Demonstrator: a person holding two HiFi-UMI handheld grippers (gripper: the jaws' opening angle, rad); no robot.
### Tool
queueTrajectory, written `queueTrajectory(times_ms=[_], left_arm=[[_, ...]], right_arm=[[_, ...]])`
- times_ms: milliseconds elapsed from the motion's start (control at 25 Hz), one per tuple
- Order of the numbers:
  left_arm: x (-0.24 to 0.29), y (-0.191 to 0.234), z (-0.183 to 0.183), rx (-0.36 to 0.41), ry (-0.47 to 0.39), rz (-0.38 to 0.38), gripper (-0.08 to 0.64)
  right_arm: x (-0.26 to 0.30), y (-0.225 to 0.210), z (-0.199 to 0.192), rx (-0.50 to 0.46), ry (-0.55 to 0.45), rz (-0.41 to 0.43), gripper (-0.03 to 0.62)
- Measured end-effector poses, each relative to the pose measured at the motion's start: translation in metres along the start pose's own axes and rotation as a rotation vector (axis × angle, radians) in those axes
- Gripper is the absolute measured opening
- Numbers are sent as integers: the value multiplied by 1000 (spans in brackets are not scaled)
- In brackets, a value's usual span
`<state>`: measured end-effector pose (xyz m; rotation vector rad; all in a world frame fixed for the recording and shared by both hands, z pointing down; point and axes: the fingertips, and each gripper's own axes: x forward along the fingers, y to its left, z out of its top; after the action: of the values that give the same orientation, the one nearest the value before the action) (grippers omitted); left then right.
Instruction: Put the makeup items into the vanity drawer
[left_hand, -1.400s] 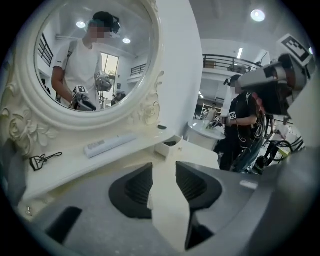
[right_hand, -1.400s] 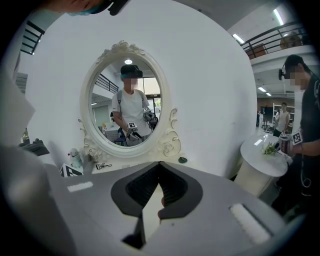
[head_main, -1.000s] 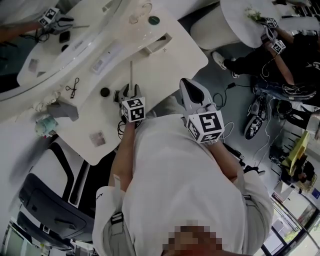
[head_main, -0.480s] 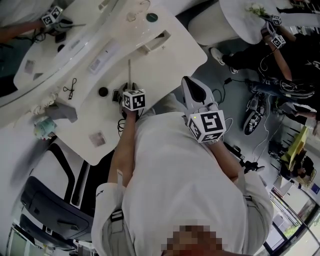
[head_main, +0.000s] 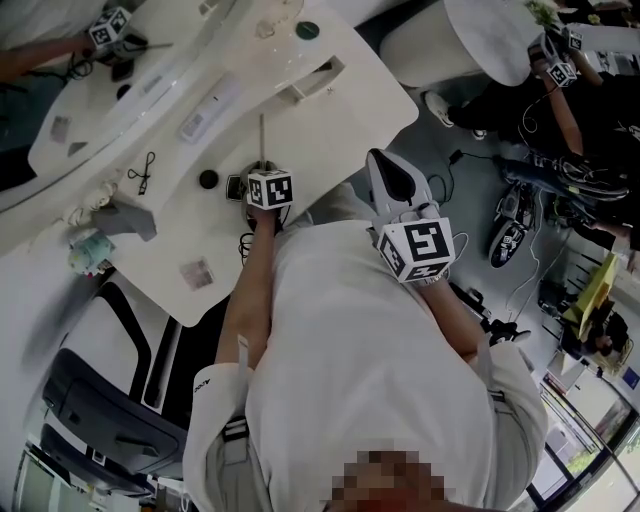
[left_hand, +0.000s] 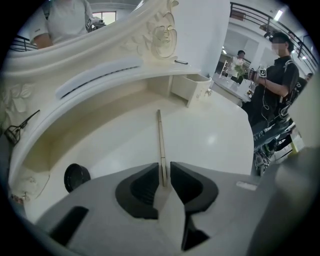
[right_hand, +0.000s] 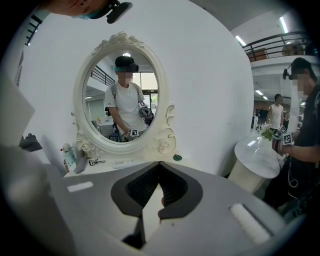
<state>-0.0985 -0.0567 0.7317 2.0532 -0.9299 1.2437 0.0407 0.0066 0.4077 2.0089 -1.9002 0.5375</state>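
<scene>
A slim stick (left_hand: 160, 145) lies flat on the white vanity top (head_main: 330, 110), its near end between the jaws of the left gripper (left_hand: 164, 172). These jaws have just been closing and a thin gap still shows beside the stick. The left arm reaches forward with the gripper tipped steeply down. From the head view its marker cube (head_main: 270, 188) hides the jaws. The right gripper (right_hand: 159, 166) is held off the table edge, its jaws together on nothing
</scene>
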Motion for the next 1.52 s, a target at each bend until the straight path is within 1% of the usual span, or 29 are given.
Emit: queueTrajectory(times_ms=[80,160,320,520,680,920,1120,1280,1520], left_arm=[[0,2,0,-30,-4,-4,67],[-1,5,0,-52,-11,-3,35],[-1,6,1,-51,-16,-14,34],[-9,4,-9,-82,-31,-40,32],[-19,-1,-12,-60,-65,-64,32],[-40,-8,-8,-35,-124,-92,32],[-52,-24,-6,-28,-163,-137,32],[-67,-40,5,4,-199,-153,32],[-85,-61,23,14,-227,-163,32]], right_arm=[[-1,0,0,1,-2,0,8],[-1,0,-1,2,-4,3,8],[-2,2,-1,2,-9,11,8],[-9,0,-2,4,-20,5,8],[-12,-4,-3,13,-25,2,8],[-18,-2,-7,15,-31,22,8],[-22,-6,-8,18,-42,32,8],[-27,-11,-8,23,-54,33,8],[-28,-16,-10,36,-61,63,8]])
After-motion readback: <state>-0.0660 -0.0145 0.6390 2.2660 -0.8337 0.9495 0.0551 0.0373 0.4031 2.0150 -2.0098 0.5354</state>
